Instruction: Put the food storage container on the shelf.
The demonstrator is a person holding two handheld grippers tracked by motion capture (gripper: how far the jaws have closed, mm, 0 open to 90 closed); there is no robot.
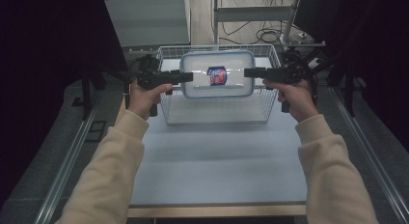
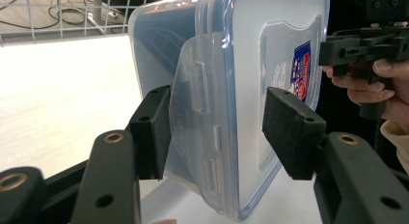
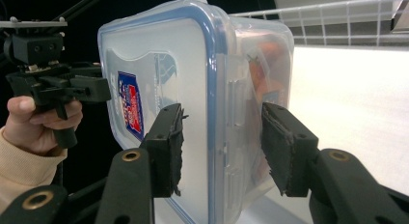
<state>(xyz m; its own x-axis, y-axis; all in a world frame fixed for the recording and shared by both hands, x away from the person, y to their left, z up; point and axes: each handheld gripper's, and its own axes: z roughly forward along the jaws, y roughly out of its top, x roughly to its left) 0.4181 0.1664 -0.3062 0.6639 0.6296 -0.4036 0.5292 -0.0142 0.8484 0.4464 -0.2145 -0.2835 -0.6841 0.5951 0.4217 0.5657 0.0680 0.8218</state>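
Observation:
A clear plastic container (image 1: 197, 84) with a blue-rimmed lid and a red-and-blue label (image 1: 217, 75) hangs level above a white wire basket (image 1: 166, 108). My left gripper (image 1: 187, 77) is shut on its left end and my right gripper (image 1: 248, 73) on its right end. In the left gripper view the pads (image 2: 154, 132) clamp the latch flap and lid of the container (image 2: 231, 64). In the right gripper view the gripper (image 3: 222, 147) pinches the container (image 3: 193, 64) across lid and base. Something orange (image 3: 270, 55) shows inside.
The basket stands at the far edge of the pale table (image 1: 217, 161). Metal rails (image 1: 72, 151) run along both sides. Cables (image 1: 270, 35) and a frame lie beyond the basket. Dark curtains close in left and right.

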